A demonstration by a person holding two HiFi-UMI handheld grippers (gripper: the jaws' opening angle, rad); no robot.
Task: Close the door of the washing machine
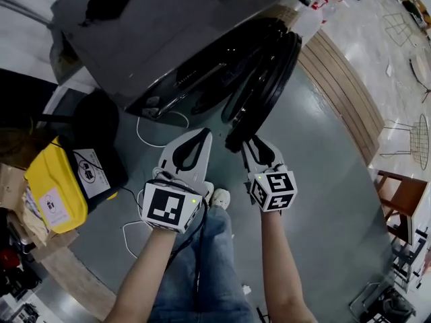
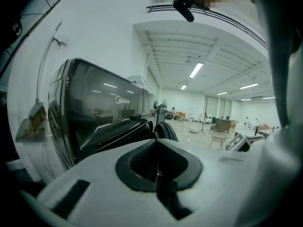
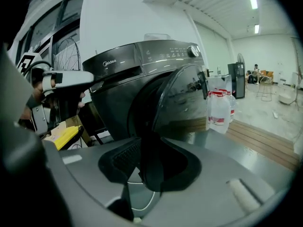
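The washing machine (image 1: 155,39) stands ahead on the floor. Its round door (image 1: 273,79) is swung open toward the person and seen edge-on. The right tongs (image 1: 250,145) are nearer, spread wide with the door's free rim between the jaws, apparently unpressed. The left tongs (image 1: 204,134), clenched and empty, hover just left of the door.

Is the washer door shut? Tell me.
No: in the head view the door swings out at an angle from the washer front.
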